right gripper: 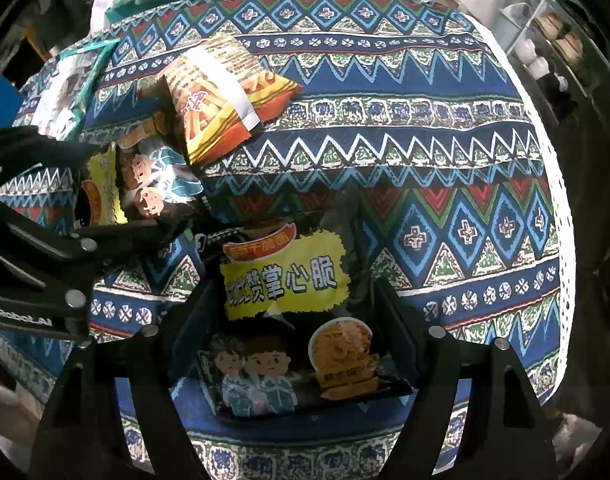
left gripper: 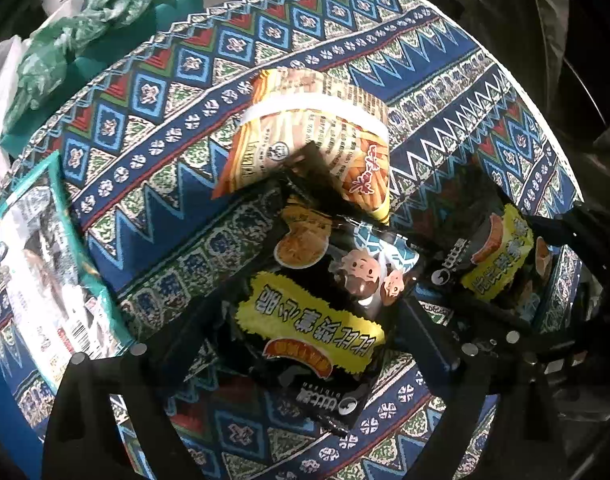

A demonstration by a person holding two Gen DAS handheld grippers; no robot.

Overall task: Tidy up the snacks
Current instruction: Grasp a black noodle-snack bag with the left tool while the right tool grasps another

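Two black snack packets with yellow labels lie on a round table under a patterned cloth (left gripper: 177,68). One black packet (left gripper: 309,320) sits between the wide-open fingers of my left gripper (left gripper: 309,312), which do not touch it. The other black packet (right gripper: 289,312) fills the gap of my right gripper (right gripper: 293,292), and both fingers rest against its sides. An orange snack packet (left gripper: 313,132) lies just beyond, partly under the first black packet. In the right wrist view the left gripper (right gripper: 117,236) hovers over its packet (right gripper: 145,184) at the left, near the orange packet (right gripper: 221,96).
A teal-edged packet (left gripper: 45,272) lies at the table's left rim, also seen as the teal-edged packet (right gripper: 69,84). Crumpled green plastic bags (left gripper: 77,32) pile up beyond the far edge. A shelf with small items (right gripper: 553,52) stands to the right. Bare cloth (right gripper: 445,160) spreads right of the packets.
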